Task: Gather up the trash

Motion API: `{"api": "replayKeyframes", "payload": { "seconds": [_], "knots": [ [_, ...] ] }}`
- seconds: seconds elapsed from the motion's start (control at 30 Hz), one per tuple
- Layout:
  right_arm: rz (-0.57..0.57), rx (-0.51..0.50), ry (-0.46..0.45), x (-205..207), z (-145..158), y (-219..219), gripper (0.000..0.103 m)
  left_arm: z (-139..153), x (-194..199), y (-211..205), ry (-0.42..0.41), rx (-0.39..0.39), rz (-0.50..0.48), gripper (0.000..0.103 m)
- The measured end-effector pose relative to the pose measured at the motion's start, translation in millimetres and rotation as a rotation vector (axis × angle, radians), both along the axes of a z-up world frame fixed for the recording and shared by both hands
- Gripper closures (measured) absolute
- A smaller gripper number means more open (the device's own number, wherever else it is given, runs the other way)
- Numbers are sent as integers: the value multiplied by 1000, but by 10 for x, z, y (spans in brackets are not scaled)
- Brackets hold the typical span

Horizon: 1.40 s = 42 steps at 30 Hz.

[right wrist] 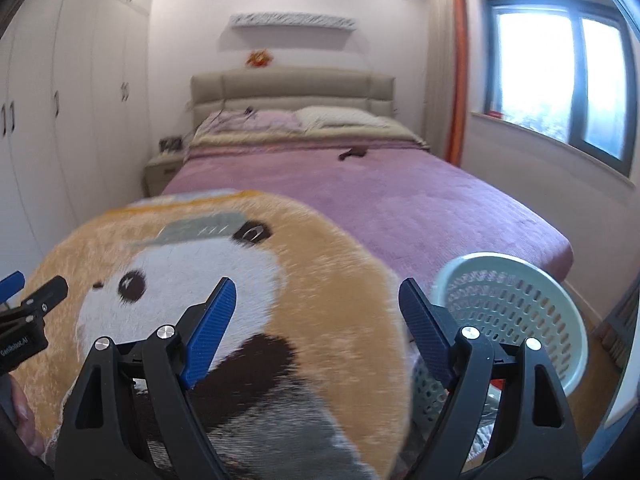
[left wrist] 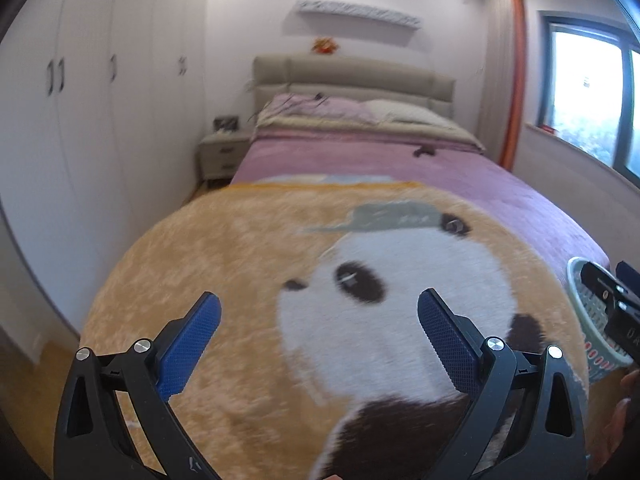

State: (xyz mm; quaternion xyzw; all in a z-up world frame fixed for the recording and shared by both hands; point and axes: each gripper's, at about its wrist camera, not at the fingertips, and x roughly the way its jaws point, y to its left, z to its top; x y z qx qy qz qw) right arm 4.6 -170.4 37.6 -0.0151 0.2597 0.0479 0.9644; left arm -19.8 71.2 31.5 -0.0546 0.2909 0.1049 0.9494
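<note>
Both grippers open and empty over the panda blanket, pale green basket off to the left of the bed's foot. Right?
Not quite: the basket is at the right of the bed's foot, window side, as the right wrist view shows. The rest holds: left gripper and right gripper are open and empty over the panda blanket.

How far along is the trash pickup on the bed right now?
Done: nothing visibly; what shows of the basket looks empty, though its bottom is partly hidden. In hand: nothing. The left gripper and right gripper are open and empty above the panda blanket. Left: small bits on the panda's face and a dark item farther up the bed may be trash, too blurred to tell.
</note>
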Motion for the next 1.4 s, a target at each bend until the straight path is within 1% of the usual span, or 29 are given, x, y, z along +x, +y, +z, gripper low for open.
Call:
{"api": "replayKeyframes", "payload": {
  "seconds": [0.1,0.27,0.37,0.43,0.67,0.73,0.8,0.87,0.9,0.97,1.03,1.13,1.17,1.2,1.23,1.3,1.4],
  "knots": [
    [24,-20,41,75,-73,231,24,-74,25,158,34,-25,27,7],
    [59,-10,141,250,-251,459,24,-175,53,314,79,-63,46,7],
    [69,-9,196,330,-358,523,24,-241,86,335,109,-77,40,7],
    [68,-28,225,373,-415,575,24,-292,102,337,128,-90,38,7],
    [80,-48,293,469,-515,629,24,-460,204,382,221,-123,44,7],
    [90,-30,327,521,-546,641,24,-508,251,388,256,-133,35,7],
    [100,-1,365,581,-580,651,23,-535,273,401,266,-159,30,7],
    [93,-1,401,642,-631,667,13,-523,287,408,257,-165,33,7],
    [96,-2,424,677,-670,676,11,-525,301,406,258,-162,33,7],
    [100,-40,430,692,-706,730,8,-543,336,379,273,-143,38,7],
    [99,-53,426,691,-717,753,8,-557,367,324,288,-108,39,7],
    [83,-56,413,681,-735,747,8,-594,413,201,333,-17,41,7],
    [66,-45,411,673,-743,746,8,-593,397,189,327,-14,50,7],
    [52,-27,395,653,-749,742,8,-596,380,204,323,-34,63,7],
    [38,-23,363,620,-773,750,7,-598,362,206,318,-40,70,7],
    [37,-29,364,613,-769,754,8,-598,330,184,314,-28,73,7],
    [38,-23,366,624,-764,738,7,-593,307,196,313,-37,72,7]
  ]
}}
